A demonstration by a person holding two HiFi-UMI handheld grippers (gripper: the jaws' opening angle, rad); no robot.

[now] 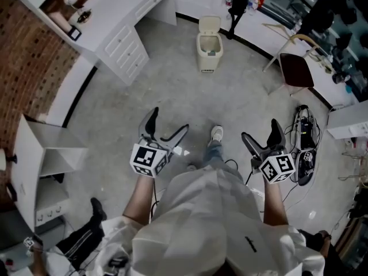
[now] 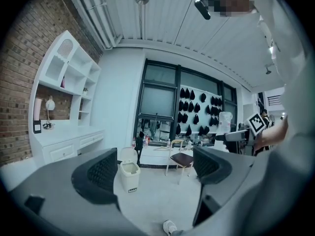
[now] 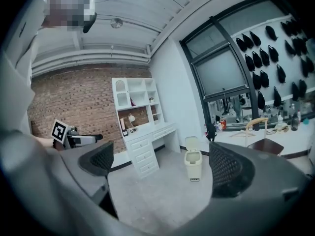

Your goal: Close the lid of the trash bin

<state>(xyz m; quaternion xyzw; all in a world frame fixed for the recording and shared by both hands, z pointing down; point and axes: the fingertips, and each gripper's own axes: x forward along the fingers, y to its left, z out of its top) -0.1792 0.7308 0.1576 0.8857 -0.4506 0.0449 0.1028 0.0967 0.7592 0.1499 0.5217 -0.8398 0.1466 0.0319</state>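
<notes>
The cream plastic trash bin (image 1: 208, 46) is too small for its contents to be told. Small objects on the white drawer desk (image 1: 123, 7) cannot be identified. The right gripper (image 3: 162, 167) hides the dark-seated wooden chair's (image 3: 266, 145) legs.

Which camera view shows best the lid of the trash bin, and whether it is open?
The right gripper view: the whole trash bin stands unobstructed, its lid upright behind the open mouth. The head view shows it from above, lid also raised. The left gripper view shows it smaller, beside one jaw.
</notes>
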